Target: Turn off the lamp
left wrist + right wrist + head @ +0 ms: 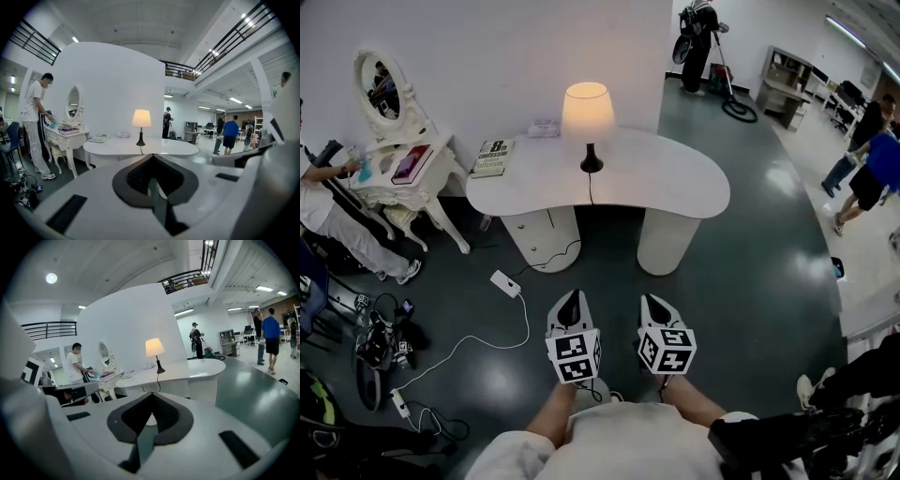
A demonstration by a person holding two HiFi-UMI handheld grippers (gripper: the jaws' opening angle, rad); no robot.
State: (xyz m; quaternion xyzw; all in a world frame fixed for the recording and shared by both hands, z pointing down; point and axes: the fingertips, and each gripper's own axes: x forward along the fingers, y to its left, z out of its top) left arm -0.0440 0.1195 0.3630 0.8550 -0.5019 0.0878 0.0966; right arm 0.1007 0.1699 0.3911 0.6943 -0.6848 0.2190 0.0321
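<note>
The lamp [587, 112] is lit, with a glowing cream shade on a thin black stem and base, and stands at the back middle of a white kidney-shaped table [675, 187]. Its black cord hangs over the table's front edge. My left gripper [572, 300] and right gripper [654, 302] are side by side over the dark floor, well short of the table, both pointing at it. Each has its jaws together with nothing in them. The left gripper view shows the lamp [141, 118] far beyond the left gripper [152, 157]. In the right gripper view the lamp [154, 347] is just as far from the right gripper [151, 395].
A book [494, 157] and a small pack [544, 128] lie on the table's left part. A white power strip [504, 283] and its cable lie on the floor ahead on the left. A person [328, 216] stands at a white dressing table [403, 169] far left. Other people [867, 178] stand far right.
</note>
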